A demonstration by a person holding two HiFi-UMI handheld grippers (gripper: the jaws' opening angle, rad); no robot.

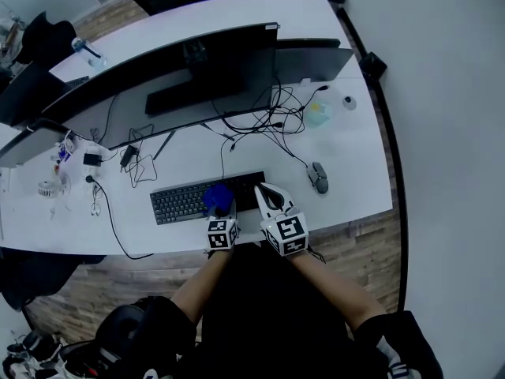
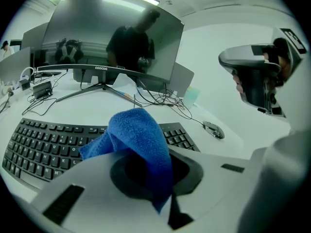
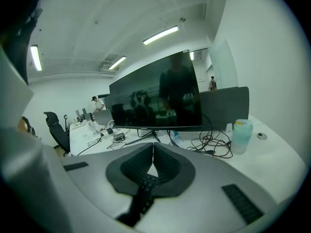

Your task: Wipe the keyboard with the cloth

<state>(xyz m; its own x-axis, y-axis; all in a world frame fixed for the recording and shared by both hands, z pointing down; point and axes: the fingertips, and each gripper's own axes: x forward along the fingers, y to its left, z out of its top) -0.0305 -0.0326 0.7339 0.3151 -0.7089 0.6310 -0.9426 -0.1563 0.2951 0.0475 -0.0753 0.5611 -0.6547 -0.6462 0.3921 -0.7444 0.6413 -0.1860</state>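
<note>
The left gripper (image 1: 224,212) has its fingers shut tight on a blue cloth (image 2: 138,135). The cloth is a soft, nubbly microfibre piece, bunched into a rounded hump above the dark finger pads. One corner hangs down between the pads and another fold trails off to the left. The bundle sits over the black keyboard (image 1: 189,202), right of its middle, between the main keys and the numeric block. Whether it presses on the keys cannot be told.

The keyboard lies on the white bench (image 1: 347,164), close to the front edge and in front of a wide curved monitor (image 1: 197,69). A tangle of black cables (image 1: 272,125) lies between the monitor and the keyboard.

The right gripper (image 3: 153,152) is just beside the left one, over the keyboard's right end. Its fingers meet at the tips and hold nothing, and a few keys show through the slim gap lower down. A grey mouse (image 1: 317,177) rests on the bench to the right of the keyboard, apart from both grippers.
</note>
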